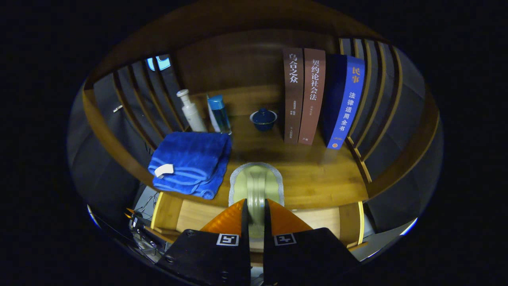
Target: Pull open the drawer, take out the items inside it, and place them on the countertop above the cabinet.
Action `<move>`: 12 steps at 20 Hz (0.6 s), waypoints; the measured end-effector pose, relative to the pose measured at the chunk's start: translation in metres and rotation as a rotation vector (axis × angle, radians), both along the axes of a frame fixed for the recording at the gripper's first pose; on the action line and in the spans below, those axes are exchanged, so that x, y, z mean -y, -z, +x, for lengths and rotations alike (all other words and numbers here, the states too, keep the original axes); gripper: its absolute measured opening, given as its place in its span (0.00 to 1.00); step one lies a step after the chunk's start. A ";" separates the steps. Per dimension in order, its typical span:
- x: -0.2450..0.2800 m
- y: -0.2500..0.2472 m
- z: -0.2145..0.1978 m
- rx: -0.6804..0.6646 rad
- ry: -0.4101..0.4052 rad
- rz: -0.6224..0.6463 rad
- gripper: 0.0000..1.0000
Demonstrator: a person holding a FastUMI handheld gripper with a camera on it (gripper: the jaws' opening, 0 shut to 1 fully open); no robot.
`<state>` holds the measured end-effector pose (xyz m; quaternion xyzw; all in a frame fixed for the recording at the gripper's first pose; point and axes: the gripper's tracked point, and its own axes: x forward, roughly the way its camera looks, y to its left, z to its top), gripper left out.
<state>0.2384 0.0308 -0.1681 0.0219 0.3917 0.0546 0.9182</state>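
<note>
Towel (pixel 190 163): folded on the countertop (pixel 317 174), ahead-left of your fingers.
Bottles (pixel 191 111): two, standing beyond the towel.
Cloth (pixel 257 183): your gripper (pixel 256 216) has both fingers clamped on it, its far end over the countertop.
Drawer (pixel 190 216): open right under your fingers.
Books (pixel 313 99): upright, far right.

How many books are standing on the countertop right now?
3, upright side by side beyond the gripper, right of the lidded cup: brown book, reddish-brown book, blue book beside the slats. None seems hidden.

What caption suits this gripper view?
Gripper shut on a greenish cloth, holding it over the countertop above the open drawer.
</note>
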 end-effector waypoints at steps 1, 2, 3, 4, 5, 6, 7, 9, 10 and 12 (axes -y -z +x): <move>-0.001 0.008 0.011 -0.015 0.003 0.003 0.17; -0.001 0.015 0.023 -0.024 0.005 0.000 0.17; 0.000 0.021 0.034 -0.031 0.004 -0.013 0.17; 0.000 0.027 0.046 -0.034 0.000 -0.023 0.17; 0.000 0.030 0.055 -0.039 0.001 -0.030 0.17; 0.000 0.033 0.064 -0.042 0.006 -0.031 0.17; 0.001 0.035 0.071 -0.048 0.012 -0.032 0.17; 0.004 0.041 0.083 -0.063 0.013 -0.043 0.17; 0.004 0.042 0.087 -0.075 0.011 -0.044 0.17; 0.005 0.045 0.093 -0.086 0.016 -0.048 0.17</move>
